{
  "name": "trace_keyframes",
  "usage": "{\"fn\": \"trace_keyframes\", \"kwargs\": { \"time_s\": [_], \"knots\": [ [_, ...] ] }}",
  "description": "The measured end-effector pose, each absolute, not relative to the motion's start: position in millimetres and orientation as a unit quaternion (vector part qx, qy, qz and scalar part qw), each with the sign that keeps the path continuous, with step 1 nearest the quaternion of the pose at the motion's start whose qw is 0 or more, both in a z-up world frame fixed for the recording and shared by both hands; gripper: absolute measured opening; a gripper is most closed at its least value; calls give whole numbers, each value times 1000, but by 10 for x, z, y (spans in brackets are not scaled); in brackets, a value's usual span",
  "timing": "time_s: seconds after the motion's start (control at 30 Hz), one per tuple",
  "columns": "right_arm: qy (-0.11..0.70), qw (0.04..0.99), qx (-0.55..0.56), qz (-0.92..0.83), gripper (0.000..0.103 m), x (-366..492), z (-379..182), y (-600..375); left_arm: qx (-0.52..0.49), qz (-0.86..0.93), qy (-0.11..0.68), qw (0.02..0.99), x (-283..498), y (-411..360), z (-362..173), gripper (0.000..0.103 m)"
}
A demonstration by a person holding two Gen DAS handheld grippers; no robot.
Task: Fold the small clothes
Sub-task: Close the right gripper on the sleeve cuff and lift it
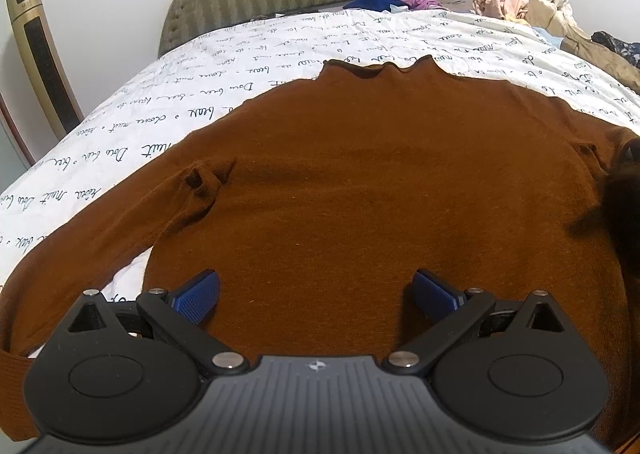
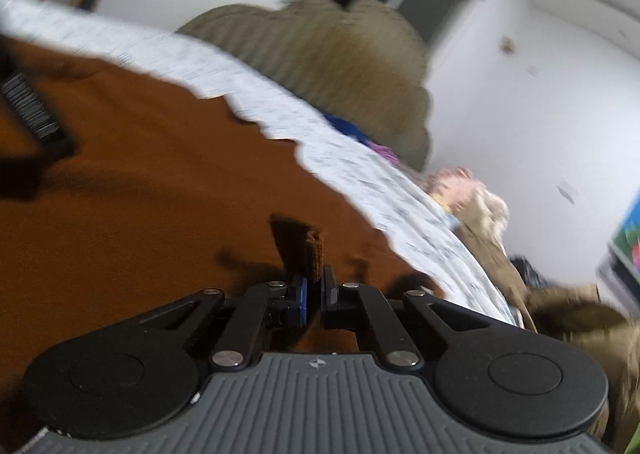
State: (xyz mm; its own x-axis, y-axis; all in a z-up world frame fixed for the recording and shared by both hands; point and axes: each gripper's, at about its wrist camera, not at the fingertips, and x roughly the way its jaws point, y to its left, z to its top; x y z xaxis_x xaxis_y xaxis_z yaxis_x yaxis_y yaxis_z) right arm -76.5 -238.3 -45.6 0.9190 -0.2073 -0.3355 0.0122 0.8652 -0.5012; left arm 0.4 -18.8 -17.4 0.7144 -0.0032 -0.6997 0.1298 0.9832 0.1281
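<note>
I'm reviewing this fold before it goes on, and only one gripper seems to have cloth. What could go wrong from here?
1. The right gripper is shut on only a narrow pinch of the brown sweater; that small bite may slip out when pulled.
2. The left gripper is open above the hem, gripping nothing, so a one-sided pull could drag the sweater askew across the printed bedsheet.
3. The sleeve lies spread out sideways and could trail or bunch.
</note>
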Motion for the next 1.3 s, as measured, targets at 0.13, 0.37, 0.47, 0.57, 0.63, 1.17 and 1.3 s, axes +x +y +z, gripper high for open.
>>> {"fn": "trace_keyframes", "kwargs": {
  "time_s": [0.13, 0.37, 0.47, 0.57, 0.63, 1.17, 1.3],
  "knots": [
    [173, 966, -146, -125, 6, -865, -209, -3106, 82, -32, 378, 922, 10, -166, -175, 103],
    [125, 951, 29, -281, 6, -1209, -26, -4583, 86, -31, 379, 921, 15, -189, -174, 103],
    [111, 934, 82, -330, 6, -1373, -97, -4975, 88, -32, 376, 922, 9, -201, -169, 103],
    [89, 914, 164, -361, 7, -1539, -232, -5298, 89, -32, 376, 922, 12, -200, -174, 103],
    [84, 903, 236, -350, 7, -1621, -410, -5495, 89, -32, 377, 921, 16, -194, -177, 103],
    [46, 871, 341, -351, 11, -1626, -665, -5751, 84, -26, 374, 923, 34, -157, -149, 103],
    [9, 876, 289, -387, 11, -1625, -412, -5685, 79, -22, 374, 924, 56, -122, -144, 103]
  ]
}}
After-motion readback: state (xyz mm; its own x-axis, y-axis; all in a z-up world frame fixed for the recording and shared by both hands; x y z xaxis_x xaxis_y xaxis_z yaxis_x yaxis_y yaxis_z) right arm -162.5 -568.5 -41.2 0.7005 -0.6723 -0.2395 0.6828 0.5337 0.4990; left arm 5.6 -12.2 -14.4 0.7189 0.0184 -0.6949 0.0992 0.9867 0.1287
